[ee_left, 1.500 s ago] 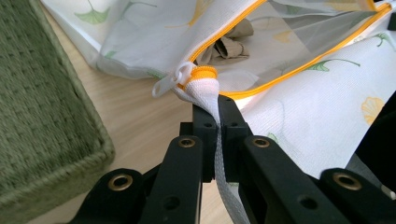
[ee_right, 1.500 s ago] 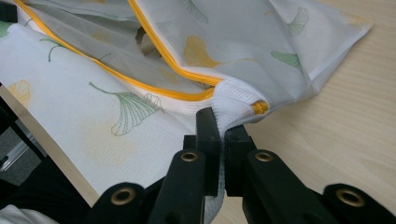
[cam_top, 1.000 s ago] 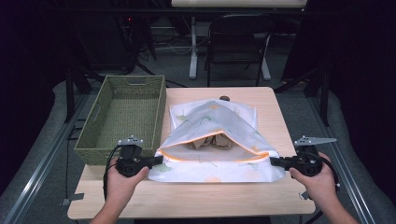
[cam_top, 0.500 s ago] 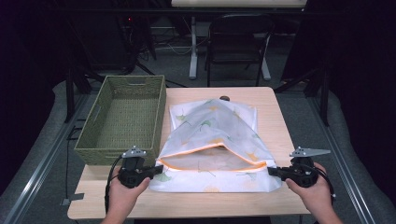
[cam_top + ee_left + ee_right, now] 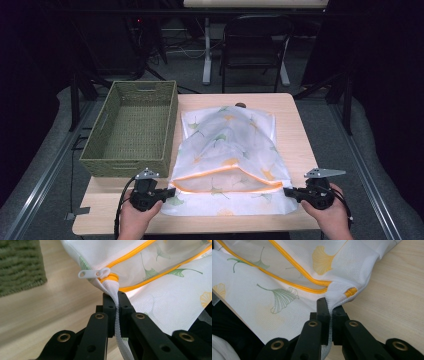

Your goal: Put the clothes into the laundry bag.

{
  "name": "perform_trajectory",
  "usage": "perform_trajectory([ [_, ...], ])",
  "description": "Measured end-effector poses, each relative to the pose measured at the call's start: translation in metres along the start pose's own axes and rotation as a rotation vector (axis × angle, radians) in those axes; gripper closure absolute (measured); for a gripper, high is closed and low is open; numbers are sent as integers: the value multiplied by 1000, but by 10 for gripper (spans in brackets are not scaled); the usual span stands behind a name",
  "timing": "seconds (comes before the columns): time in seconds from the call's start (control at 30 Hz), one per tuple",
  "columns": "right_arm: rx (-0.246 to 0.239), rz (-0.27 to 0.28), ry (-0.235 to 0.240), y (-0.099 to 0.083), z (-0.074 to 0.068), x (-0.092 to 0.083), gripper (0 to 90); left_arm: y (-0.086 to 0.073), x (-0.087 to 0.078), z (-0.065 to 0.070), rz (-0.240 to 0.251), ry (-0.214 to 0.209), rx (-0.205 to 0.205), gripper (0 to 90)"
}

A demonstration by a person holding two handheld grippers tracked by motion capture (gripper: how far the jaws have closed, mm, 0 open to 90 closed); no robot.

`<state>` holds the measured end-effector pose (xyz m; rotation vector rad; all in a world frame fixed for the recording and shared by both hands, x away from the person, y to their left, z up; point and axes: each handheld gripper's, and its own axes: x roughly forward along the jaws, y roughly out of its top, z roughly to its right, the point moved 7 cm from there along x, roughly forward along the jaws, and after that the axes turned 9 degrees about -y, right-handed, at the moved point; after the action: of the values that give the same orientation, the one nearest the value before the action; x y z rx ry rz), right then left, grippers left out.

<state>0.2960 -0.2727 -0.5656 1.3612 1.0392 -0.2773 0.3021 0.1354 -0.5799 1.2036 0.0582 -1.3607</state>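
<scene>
A white mesh laundry bag (image 5: 227,160), printed with ginkgo leaves and edged by an orange zipper (image 5: 225,175), lies flat on the worktop (image 5: 295,130) just right of a green woven basket (image 5: 132,130), its open mouth toward the person. The left gripper (image 5: 167,191) pinches the near-left corner of the bag, with the jaws drawn tight on a thin fold of mesh just below the white zipper pull (image 5: 93,273); the right gripper (image 5: 289,191) clamps the near-right corner in the same way, beside the zipper's end stop (image 5: 351,291). Each grip takes only a narrow strip of fabric at the very edge, so a sharp tug outward or upward is likely to let the mesh slide free of one pair of jaws, and the bag would then sag to one side. Uneven pulling by the two hands could twist the mouth, crease the zipper line and make it harder to run the pull along the track. The bulge under the far part of the bag suggests contents, though they cannot be made out; if the near edge is lifted or tilted while the mouth stands open, these may shift or spill onto the worktop. A sideways drag to the left could also catch the bag against the basket wall.
</scene>
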Motion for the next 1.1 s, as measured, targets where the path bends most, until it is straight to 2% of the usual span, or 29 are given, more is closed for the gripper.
perform_trajectory([
  [0.1, 12, -1, -3, -4, 0, 4, 876, -7, 5, -3, -3, -10, -21, 876],
  [0.33, 26, -3, -19, -16, 1, 12, 869, -13, 12, -6, -27, 13, -6, 869],
  [0.67, 33, 5, -36, -26, 4, 16, 841, -16, 14, -8, -45, 27, 3, 800],
  [0.73, 37, 14, -37, -27, 4, 16, 807, -16, 13, -8, -43, 32, 2, 773],
  [0.93, 31, 33, -44, -30, 5, 15, 654, -14, 8, -9, 4, 26, -5, 582],
  [1.1, 52, 79, -66, -28, 12, 9, 546, -12, 3, -13, 22, 39, -12, 520],
])
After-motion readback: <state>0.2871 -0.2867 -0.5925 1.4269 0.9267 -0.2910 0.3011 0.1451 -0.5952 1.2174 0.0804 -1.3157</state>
